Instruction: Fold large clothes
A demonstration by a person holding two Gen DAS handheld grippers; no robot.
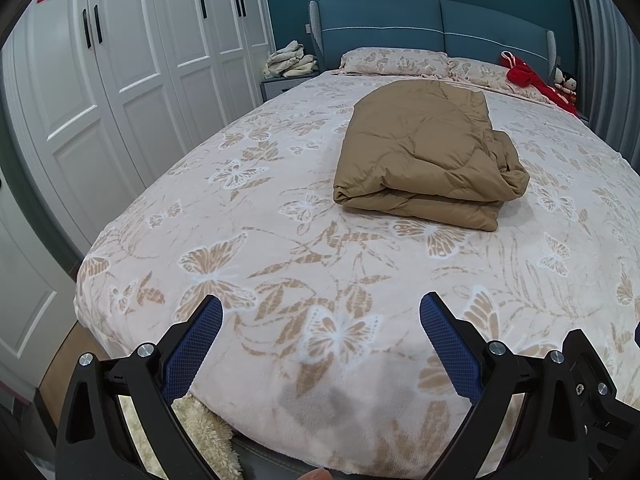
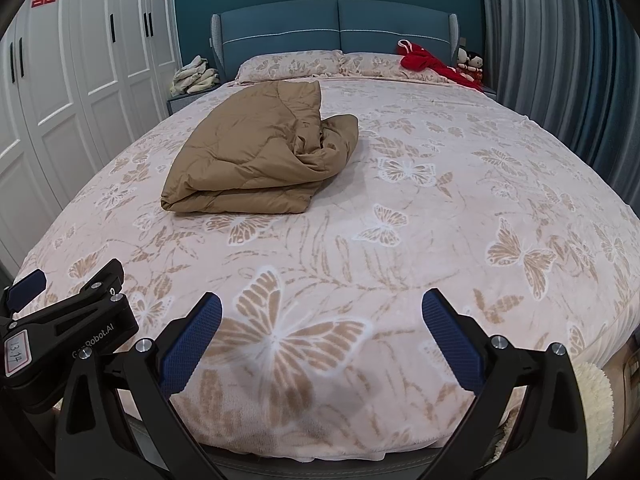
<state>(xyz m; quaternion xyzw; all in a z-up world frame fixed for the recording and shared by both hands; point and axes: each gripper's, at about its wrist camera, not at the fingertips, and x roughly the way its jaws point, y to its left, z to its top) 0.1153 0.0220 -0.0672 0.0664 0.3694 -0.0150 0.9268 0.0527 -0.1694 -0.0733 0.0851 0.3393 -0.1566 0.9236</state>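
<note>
A large tan quilted garment or cover [image 1: 424, 156] lies folded into a thick, roughly rectangular bundle on a bed [image 1: 280, 240] spread with pale pink fabric patterned with butterflies. Its puffy, stitched top panel is mostly smooth. The near edge shows stacked folded layers, with a rounded fold at the near left corner. The right side is less tidy, with bunched, crumpled fabric bulging outward. The bundle [image 2: 260, 160] sits near the bed's middle, short of the pillows.

We see a tan quilted garment [image 1: 424, 160] on a pale pink bedspread [image 1: 280, 248] patterned with beige-and-white butterflies. Behind stand a teal headboard [image 2: 336, 20], white wardrobe doors [image 1: 132, 60] with red emblems, and a red cloth [image 2: 424, 60].
</note>
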